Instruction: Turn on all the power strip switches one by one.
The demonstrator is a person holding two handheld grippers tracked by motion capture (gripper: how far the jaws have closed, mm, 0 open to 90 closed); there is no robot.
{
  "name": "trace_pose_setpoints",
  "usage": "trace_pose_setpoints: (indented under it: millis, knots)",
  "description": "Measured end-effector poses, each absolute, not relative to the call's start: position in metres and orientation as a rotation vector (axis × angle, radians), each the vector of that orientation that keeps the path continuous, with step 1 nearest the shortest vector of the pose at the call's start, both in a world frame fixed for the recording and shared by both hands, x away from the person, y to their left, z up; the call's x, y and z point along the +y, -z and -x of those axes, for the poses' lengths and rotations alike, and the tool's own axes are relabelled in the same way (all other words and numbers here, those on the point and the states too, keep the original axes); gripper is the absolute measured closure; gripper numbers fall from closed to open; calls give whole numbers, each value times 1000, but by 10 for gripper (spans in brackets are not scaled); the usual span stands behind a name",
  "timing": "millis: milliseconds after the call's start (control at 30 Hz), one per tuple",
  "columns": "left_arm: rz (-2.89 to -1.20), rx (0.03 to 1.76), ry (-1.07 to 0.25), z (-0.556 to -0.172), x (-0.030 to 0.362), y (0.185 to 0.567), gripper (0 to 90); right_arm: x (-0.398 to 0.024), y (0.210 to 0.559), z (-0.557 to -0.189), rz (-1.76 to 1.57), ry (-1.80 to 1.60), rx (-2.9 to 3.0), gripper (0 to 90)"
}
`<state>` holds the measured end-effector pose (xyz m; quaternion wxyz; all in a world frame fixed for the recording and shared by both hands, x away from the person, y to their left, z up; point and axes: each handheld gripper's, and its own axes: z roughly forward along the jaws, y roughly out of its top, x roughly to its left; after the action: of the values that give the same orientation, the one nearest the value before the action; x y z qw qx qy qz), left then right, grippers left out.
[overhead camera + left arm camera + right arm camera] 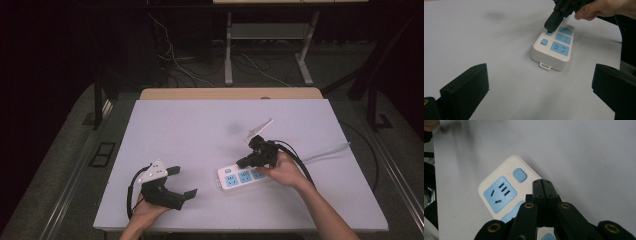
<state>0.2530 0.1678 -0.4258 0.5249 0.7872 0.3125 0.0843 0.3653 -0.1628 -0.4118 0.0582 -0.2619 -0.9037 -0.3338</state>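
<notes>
Power strip (242, 176) sits on the white table (200, 130), front right. Right gripper (243, 162), jaws pressed together, pokes its blue button; left gripper (183, 182) is spread wide, well apart.

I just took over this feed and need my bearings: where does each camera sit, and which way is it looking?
High view: above the person's side, looking forward and down on the white table; both forearms enter from below.
Left gripper view: rides the left gripper, looking between its spread jaws across the table at the power strip; the other hand shows.
Right gripper view: rides the right gripper, looking down its closed jaws at the strip.
Shared: all three show the power strip.
</notes>
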Motion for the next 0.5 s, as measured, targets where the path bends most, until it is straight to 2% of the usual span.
trace_pose_setpoints:
  millis: [500]
  knots:
    - [-1889, 741, -201, -253, 166, 426, 0, -169, 419, -369, 809, 1066, -2662, 900]
